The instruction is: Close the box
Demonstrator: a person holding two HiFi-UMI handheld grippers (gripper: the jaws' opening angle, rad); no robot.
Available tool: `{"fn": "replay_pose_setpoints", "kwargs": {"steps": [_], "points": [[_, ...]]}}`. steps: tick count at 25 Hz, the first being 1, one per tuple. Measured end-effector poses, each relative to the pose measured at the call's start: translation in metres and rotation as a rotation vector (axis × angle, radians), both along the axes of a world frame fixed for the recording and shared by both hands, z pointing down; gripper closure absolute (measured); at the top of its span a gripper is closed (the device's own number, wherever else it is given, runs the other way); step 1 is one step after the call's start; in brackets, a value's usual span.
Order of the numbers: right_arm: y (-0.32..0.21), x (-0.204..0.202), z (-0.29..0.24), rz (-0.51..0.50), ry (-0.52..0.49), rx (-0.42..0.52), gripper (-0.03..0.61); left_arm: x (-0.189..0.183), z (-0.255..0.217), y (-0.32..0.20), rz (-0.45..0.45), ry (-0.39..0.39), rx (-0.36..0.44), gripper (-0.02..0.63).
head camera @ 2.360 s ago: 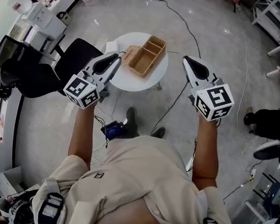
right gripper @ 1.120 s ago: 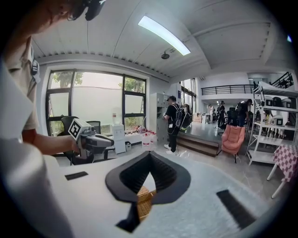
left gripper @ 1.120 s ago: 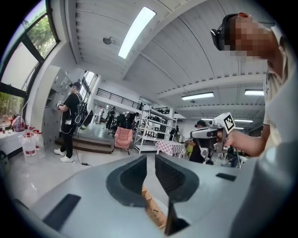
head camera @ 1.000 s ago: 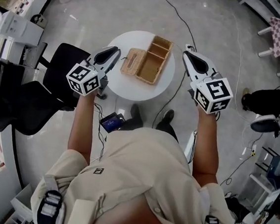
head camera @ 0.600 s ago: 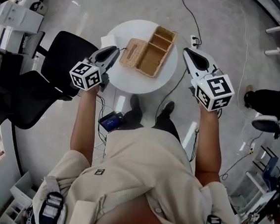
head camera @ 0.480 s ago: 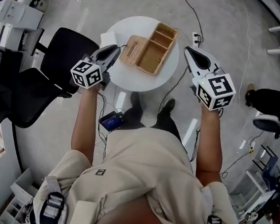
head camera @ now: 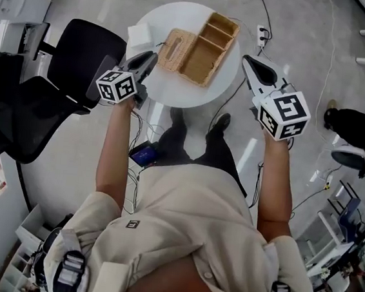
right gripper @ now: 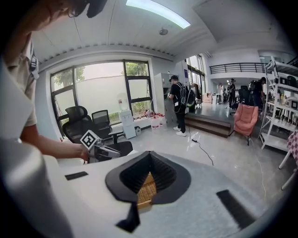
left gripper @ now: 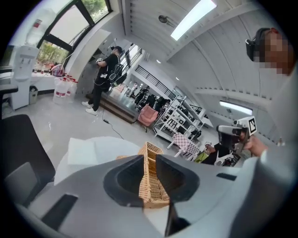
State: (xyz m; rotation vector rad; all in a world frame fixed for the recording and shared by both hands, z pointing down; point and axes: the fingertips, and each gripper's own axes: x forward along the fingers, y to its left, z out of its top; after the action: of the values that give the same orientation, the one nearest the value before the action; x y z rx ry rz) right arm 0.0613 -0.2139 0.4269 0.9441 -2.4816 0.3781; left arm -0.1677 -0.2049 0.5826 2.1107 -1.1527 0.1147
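Head view, near to far: left gripper (head camera: 148, 57) at the 9 o'clock edge of the round white worktop (head camera: 175, 93), fingers closed to a slit, nothing between them. Right gripper (head camera: 247, 60) just off the 3 o'clock edge, fingers tip to tip, empty. Wicker box (head camera: 210, 38) sits toward 1 o'clock, its lid (head camera: 175, 49) laid open on its 9 o'clock side. White pad (head camera: 141, 36) at 10 o'clock.

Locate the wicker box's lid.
Head view: the lid lies flat on the round white table, against the wicker box's left side, beside a white pad.
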Motion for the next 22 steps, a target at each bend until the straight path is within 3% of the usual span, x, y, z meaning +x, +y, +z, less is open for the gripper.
{"fn": "replay_pose_setpoints", "kwargs": {"steps": [6, 10, 17, 22], "points": [[-0.002, -0.01, 0.025, -0.019, 0.009, -0.033, 0.584, -0.006, 0.057, 0.007, -0.066, 0.091, -0.116, 0.554], [-0.003, -0.013, 0.038, -0.026, 0.016, -0.048, 0.584, -0.015, 0.085, 0.01, -0.136, 0.121, -0.175, 0.512], [-0.001, -0.015, 0.058, -0.033, 0.025, -0.074, 0.584, -0.016, 0.131, 0.025, -0.256, 0.277, -0.301, 0.403], [0.0, -0.018, 0.066, -0.04, 0.029, -0.085, 0.584, -0.014, 0.149, 0.027, -0.323, 0.396, -0.356, 0.376]]}}
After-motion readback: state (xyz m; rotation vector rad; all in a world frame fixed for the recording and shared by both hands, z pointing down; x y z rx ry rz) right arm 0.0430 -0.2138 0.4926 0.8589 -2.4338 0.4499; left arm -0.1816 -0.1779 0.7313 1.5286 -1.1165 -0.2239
